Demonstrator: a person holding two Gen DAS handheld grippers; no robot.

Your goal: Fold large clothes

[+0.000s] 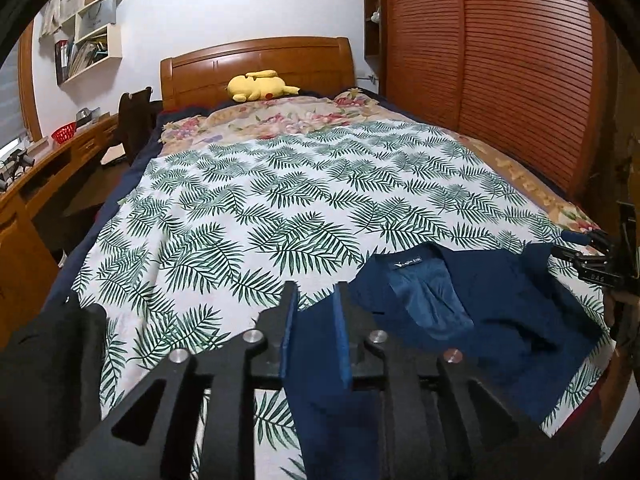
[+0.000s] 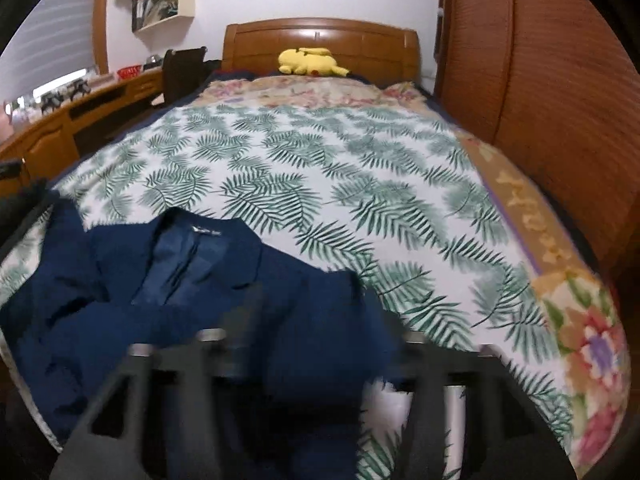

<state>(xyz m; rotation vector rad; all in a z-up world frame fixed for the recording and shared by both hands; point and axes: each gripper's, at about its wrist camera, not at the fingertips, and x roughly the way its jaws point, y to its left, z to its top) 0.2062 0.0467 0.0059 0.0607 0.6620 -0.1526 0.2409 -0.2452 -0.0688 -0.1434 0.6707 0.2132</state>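
Pinching navy cloth, the left gripper has its two fingers nearly closed on a strip of the navy jacket, which runs up between the pads and hangs below them. The right gripper is blurred in its own view; cloth drapes over and between its fingers, so it looks clamped on the jacket's other edge, but how tightly I cannot tell. In the left view it shows at the far right edge, just beside the jacket's shoulder area.

Jacket sits at the near foot end of the bed, lining and collar label facing up, body rumpled, resting on the palm-leaf sheet. A floral blanket lies beyond the sheet, a yellow plush toy sits by the headboard, well apart from the work. Dark garment lies at the near left.

Judged step: lifting and spreading the jacket before the first fold. To do it well, keep both grips firm, pull the two held edges apart evenly so the cloth goes taut, then lay it flat onto open sheet further up the bed. Risk: uneven pull drags one side or lets the slippery lining slide out.
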